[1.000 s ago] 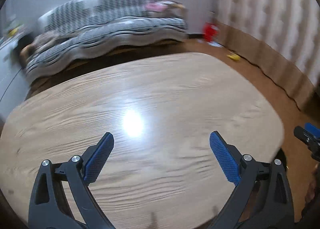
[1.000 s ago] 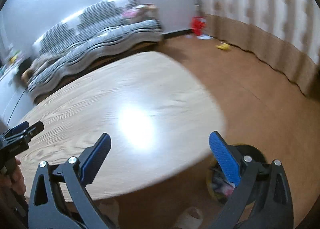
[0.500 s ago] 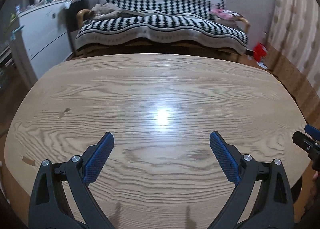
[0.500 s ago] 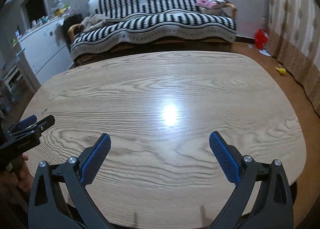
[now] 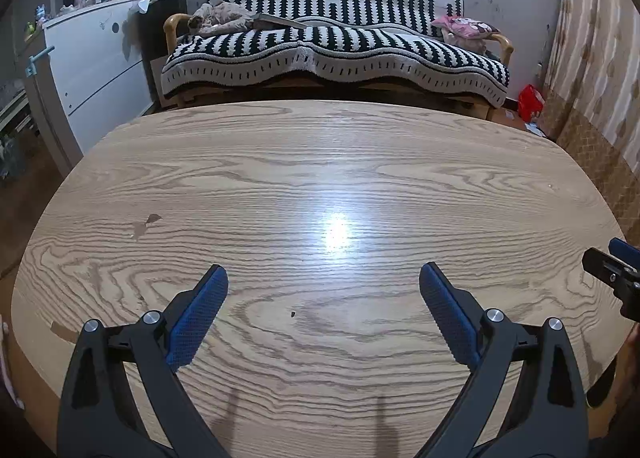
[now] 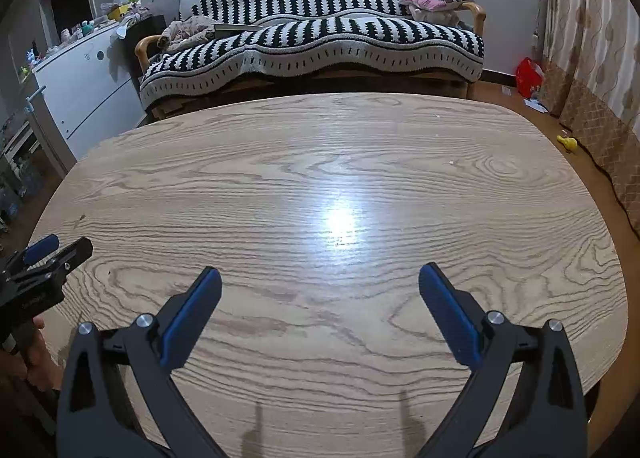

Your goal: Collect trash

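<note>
Both our tools, left tool (image 5: 323, 288) and right tool (image 6: 320, 290), gape wide, holding nothing; bench (image 5: 320, 162) looks trash-free, red bag (image 6: 529, 76) at 1 o'clock maybe left.

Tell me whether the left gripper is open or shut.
Open. The left gripper has its blue pads spread wide over the wooden table, nothing between them.

black tool (image 5: 323, 278), blue pads (image 5: 196, 318), silver screws
</note>
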### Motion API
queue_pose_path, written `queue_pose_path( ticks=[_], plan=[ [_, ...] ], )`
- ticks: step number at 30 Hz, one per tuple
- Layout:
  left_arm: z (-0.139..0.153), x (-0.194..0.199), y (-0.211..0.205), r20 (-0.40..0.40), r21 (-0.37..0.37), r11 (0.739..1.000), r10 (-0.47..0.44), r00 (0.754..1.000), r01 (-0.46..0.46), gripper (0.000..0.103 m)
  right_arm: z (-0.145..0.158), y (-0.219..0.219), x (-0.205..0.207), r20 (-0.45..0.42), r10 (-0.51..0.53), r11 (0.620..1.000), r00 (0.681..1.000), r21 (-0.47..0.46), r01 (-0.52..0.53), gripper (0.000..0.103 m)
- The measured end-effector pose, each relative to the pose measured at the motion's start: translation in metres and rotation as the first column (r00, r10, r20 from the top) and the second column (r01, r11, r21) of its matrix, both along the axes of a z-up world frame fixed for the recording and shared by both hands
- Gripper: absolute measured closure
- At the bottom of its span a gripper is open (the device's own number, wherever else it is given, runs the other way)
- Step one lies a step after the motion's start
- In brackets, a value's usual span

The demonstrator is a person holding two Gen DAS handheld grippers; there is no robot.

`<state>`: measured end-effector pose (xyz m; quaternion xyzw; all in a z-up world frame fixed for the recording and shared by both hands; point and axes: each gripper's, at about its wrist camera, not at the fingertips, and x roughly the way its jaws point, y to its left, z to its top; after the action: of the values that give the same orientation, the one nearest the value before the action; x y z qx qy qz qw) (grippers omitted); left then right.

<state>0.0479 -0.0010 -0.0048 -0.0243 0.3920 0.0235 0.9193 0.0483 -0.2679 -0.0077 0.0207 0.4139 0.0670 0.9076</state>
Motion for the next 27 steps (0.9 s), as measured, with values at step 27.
queue_pose_path(
  ticks=[27],
  plan=[
    [-0.002, -0.0017, -0.002, -0.002, 0.0, 1.0, -0.001, 1.0, 0.001, 0.009, 0.001, 0.0024, -0.0028, 0.0, 0.006, 1.0, 1.0, -0.011, -0.006, 0.007]
  ],
)
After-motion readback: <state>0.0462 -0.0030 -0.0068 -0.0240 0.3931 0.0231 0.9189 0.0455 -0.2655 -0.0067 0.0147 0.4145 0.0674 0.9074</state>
